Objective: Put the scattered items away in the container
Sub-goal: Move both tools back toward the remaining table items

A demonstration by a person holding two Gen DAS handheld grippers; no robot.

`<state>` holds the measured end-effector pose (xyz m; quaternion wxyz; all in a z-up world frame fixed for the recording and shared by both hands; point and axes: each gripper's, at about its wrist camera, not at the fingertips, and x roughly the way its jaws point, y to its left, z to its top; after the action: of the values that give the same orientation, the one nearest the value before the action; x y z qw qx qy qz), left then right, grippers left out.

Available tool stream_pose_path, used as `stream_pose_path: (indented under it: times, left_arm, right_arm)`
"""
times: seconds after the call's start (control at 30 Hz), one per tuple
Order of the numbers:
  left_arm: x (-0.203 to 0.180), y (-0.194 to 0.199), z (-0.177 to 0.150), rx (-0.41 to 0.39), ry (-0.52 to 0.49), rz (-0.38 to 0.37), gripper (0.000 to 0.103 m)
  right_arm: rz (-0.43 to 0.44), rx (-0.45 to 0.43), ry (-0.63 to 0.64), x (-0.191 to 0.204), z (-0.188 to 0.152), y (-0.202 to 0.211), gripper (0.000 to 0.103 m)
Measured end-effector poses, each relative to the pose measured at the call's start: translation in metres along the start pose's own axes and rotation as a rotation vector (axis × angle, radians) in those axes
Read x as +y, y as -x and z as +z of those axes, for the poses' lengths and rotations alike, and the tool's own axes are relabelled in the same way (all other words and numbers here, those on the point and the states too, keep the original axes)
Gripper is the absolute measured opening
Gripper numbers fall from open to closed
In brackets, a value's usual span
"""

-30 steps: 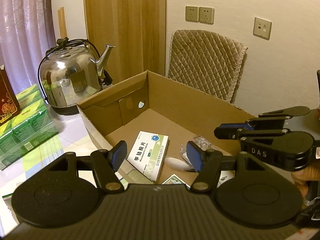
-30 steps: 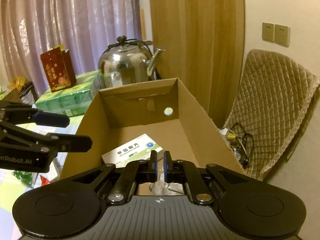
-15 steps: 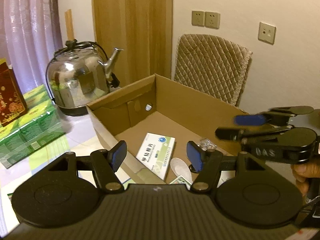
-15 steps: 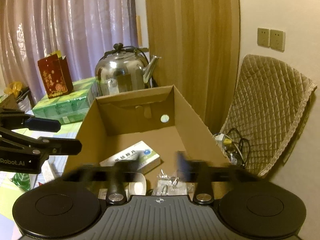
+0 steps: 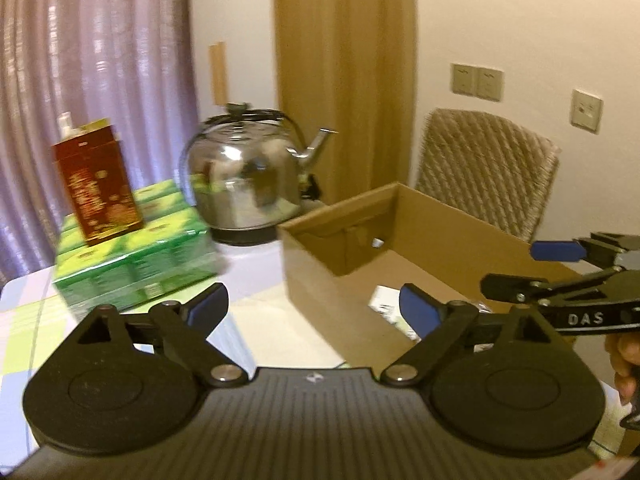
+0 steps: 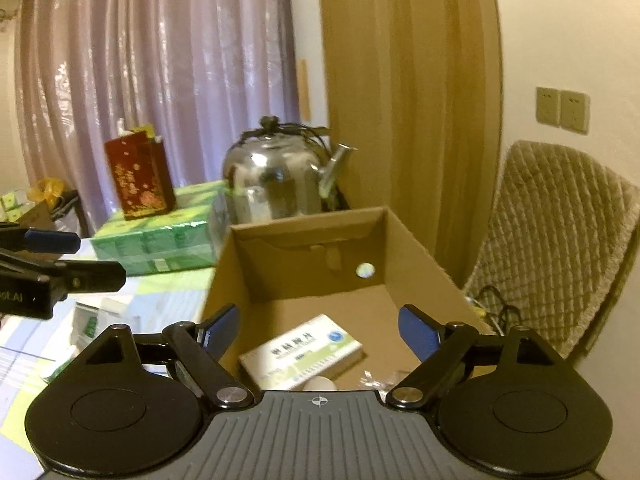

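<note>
Steel kettle (image 6: 280, 180) behind green packs (image 6: 160, 240); red box (image 6: 140, 178) atop; quilted chair (image 6: 560, 240) right.

Dim, warm yellowish indoor light; left view motion-blurred, fisheye edges bowed, glare on the kettle (image 6: 276, 180).

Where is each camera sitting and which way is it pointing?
Left wrist: on the left claw, facing kettle and box from its left; its open fingers, the right claw and a hand show.
Right wrist: on the right claw, looking into the box at a carton; open fingers, left claw show.
Shared: kettle, box, chair.
</note>
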<state>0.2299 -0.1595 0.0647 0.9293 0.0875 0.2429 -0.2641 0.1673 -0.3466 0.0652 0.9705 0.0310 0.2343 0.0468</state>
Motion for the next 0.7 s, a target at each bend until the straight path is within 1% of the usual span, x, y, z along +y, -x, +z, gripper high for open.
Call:
stream_pose_path:
  times: [0.1,0.23,0.4,0.7]
  left_arm:
    - [0.017,0.009,-0.003,-0.004,0.026,0.036,0.091]
    - [0.037,0.018,-0.011,0.010,0.047,0.076,0.091]
    - [0.063,0.031,-0.026,0.035,0.069,0.126,0.091]
    - [0.112,0.055,-0.050,0.065,0.160,0.218,0.092]
  right_arm:
    - [0.037,-0.021,0.017,0.017,0.003,0.000,0.084]
    - [0.100,-0.041,0.056,0.041,0.005,-0.002,0.085]
    - [0.165,-0.033,0.110,0.071,0.004,-0.008,0.085]
    - [0.259,-0.020,0.188,0.114,-0.003,-0.016,0.085]
